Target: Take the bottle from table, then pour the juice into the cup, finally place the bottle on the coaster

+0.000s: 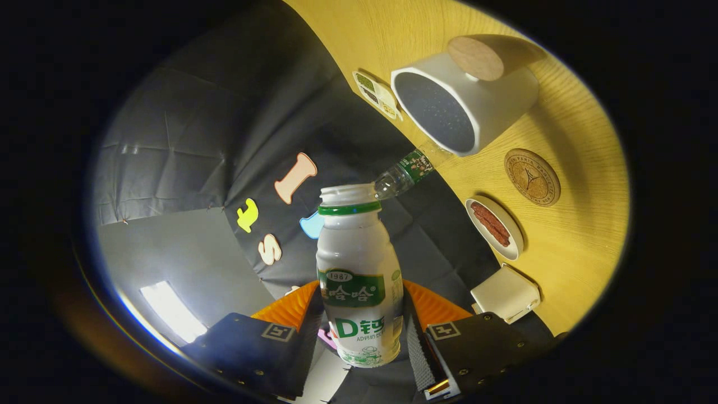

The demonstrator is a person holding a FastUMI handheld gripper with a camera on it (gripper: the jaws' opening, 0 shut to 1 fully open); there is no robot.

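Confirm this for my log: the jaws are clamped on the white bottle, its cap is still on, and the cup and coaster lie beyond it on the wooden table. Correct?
Not quite. The gripper view shows the bottle with its mouth open, no cap on it. The rest holds: the gripper has its jaws clamped on the bottle, and the cup and coaster lie beyond it on the wooden table.

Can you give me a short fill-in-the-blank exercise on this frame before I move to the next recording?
1. The gripper has both fingers pressed on the white ____.
2. The bottle has no ____ on its mouth.
3. The white cup stands on the yellow ____.
4. The round coaster lies between the cup and a small dish holding something ____ in colour.

Missing words: bottle; cap; table; red
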